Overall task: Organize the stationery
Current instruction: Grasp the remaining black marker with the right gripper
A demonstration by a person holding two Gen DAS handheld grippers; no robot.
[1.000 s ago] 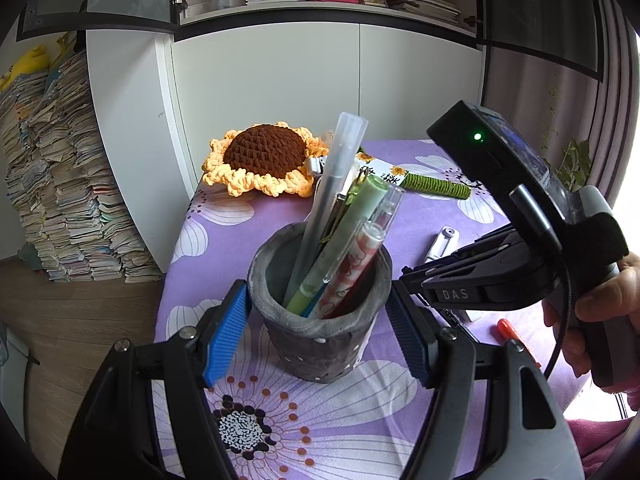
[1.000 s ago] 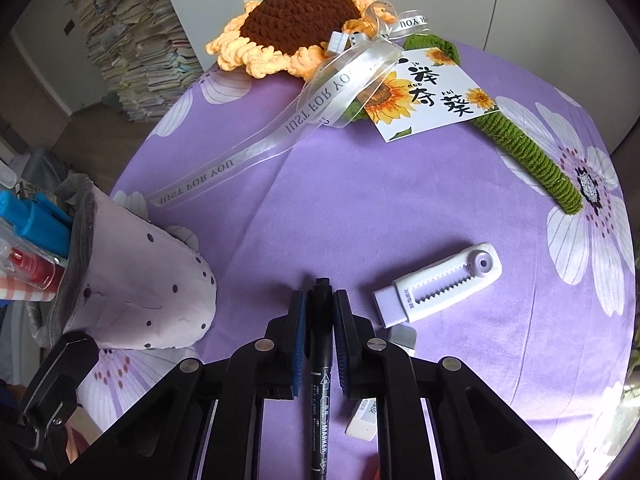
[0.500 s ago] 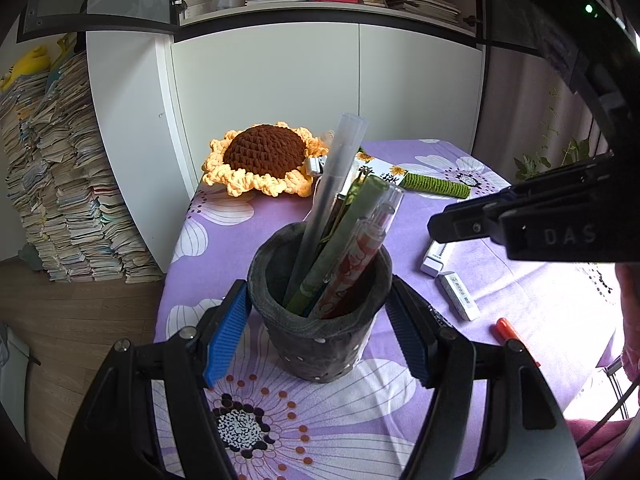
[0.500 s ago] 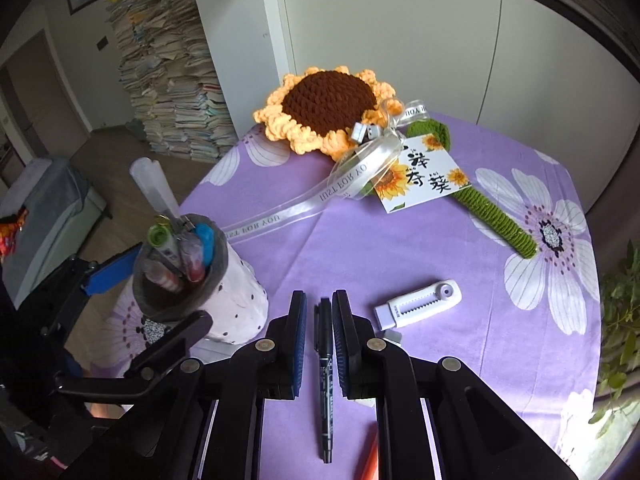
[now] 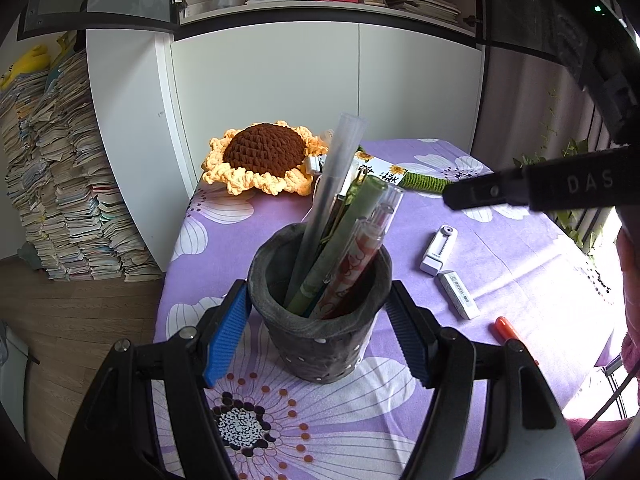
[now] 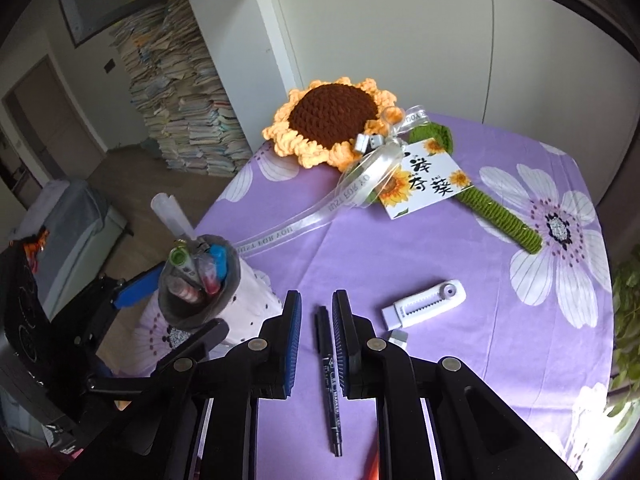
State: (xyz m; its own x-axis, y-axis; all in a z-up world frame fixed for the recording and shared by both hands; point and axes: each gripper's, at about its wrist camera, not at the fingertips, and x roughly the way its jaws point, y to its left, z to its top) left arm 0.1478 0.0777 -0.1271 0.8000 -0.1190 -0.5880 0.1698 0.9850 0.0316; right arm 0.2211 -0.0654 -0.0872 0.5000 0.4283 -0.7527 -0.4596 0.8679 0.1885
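Black marker [image 6: 329,376] lies on the purple cloth [image 6: 460,264], its length running between the parted fingers of the right gripper [image 6: 316,330], nearer than the left gripper [image 5: 316,332], which brackets the pen cup [image 5: 320,320] without pinching.

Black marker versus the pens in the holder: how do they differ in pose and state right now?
The black marker lies flat on the tablecloth, loose between the right gripper's open jaws. The pens stand tilted inside the grey pen holder, which the left gripper brackets. Both are writing tools.
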